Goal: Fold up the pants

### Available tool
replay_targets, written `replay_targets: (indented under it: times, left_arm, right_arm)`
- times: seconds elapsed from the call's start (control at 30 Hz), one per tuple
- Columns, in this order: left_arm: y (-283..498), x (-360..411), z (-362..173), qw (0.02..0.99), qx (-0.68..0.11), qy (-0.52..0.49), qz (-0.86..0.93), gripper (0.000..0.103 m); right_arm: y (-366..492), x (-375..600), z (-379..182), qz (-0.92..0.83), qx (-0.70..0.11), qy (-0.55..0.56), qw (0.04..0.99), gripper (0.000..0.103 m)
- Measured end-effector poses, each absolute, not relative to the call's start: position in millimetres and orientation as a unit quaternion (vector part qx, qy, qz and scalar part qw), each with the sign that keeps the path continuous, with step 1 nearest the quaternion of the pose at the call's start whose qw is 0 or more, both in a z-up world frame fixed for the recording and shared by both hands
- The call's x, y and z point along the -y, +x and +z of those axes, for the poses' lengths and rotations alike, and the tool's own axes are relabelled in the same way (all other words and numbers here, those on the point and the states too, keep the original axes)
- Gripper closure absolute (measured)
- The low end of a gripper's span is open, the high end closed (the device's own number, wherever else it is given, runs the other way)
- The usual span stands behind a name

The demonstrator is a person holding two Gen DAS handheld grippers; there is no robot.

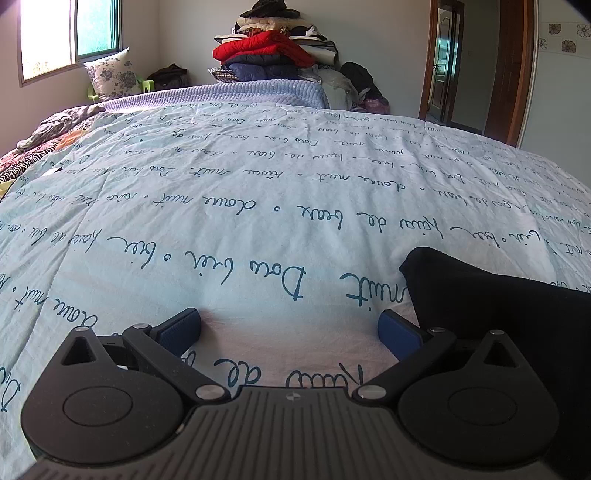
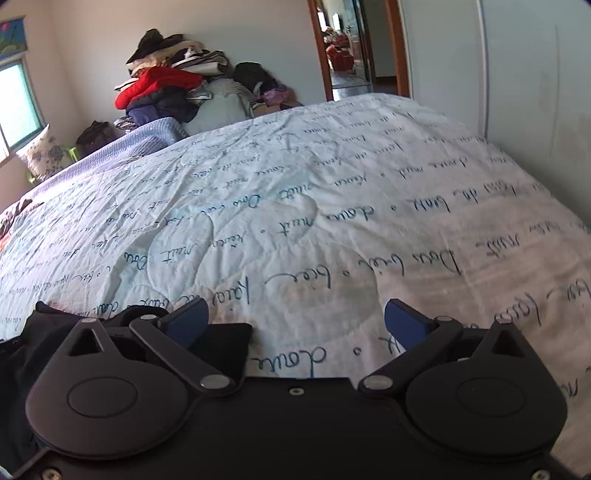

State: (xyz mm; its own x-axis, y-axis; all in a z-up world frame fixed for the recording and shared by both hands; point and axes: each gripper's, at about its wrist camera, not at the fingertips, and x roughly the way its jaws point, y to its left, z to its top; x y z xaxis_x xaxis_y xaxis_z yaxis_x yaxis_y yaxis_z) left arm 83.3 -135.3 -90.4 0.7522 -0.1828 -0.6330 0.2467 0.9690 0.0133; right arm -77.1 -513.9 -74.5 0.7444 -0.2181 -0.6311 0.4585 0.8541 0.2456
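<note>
while both tools [image 1: 290, 328] [image 2: 295, 321] gape, black pants [image 1: 498, 317] lie on quilt [image 1: 258, 192].

daylight from window [image 1: 70, 33], glare | fisheye bending at edges | right view slightly blurred

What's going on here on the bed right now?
A person holds two handheld grippers over a quilt printed with script. Both the left gripper and right gripper are open and empty. The black pants lie bunched between them, not yet grasped, so folding hasn't visibly begun.
</note>
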Motion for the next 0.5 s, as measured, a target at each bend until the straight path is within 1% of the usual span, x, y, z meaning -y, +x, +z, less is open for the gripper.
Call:
replay_targets:
  times: [0.37, 0.5]
  left_arm:
    - [84, 135, -91, 0.935, -0.333, 0.048, -0.115, 0.000]
    - [84, 135, -91, 0.935, -0.333, 0.048, -0.115, 0.000]
  right_arm:
    - [-87, 521, -87, -0.194, -0.307, 0.207, 0.909, 0.000]
    - [-91, 523, -90, -0.198, -0.295, 0.201, 0.913, 0.000]
